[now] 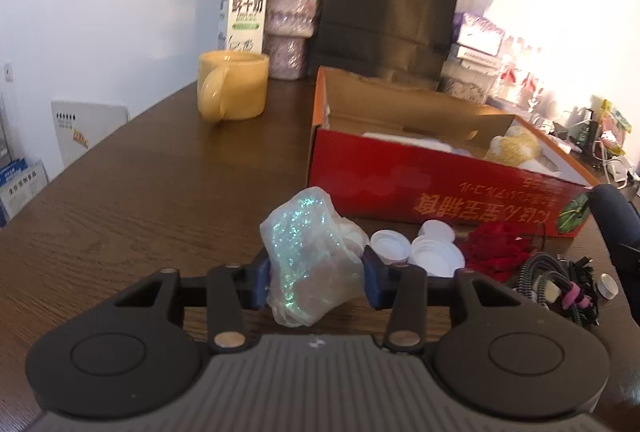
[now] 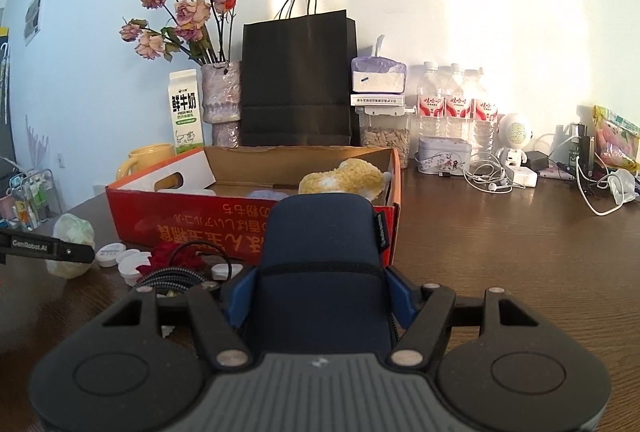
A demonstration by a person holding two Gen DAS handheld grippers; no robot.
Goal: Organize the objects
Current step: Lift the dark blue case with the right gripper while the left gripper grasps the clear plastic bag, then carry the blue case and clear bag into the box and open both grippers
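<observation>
Left gripper (image 1: 316, 278) clamped on glittery lump (image 1: 310, 256), caps (image 1: 416, 248) just right of it. Right gripper (image 2: 320, 296) clamped on navy case (image 2: 320, 252), red box (image 2: 224, 208) ahead; milk carton (image 2: 185, 112) reads "FRESH MILK", left gripper arm reads "GenRobot.AI".

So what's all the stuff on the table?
glitter lump: one, clear-green, between left pads
case: one, navy, between right pads
box: one, red, mid-table, open
plush: one, yellow, in box
caps: several, white, before box
rose: one, red, by caps
cables: a bundle, black, right of rose
mug: one, yellow, left of box
milk: one, white-green, at wall
vase: one, pinkish, dried flowers
bag: one, black, behind box
bottles: several, clear, at wall
left gripper: shut on lump
right gripper: shut on case
</observation>
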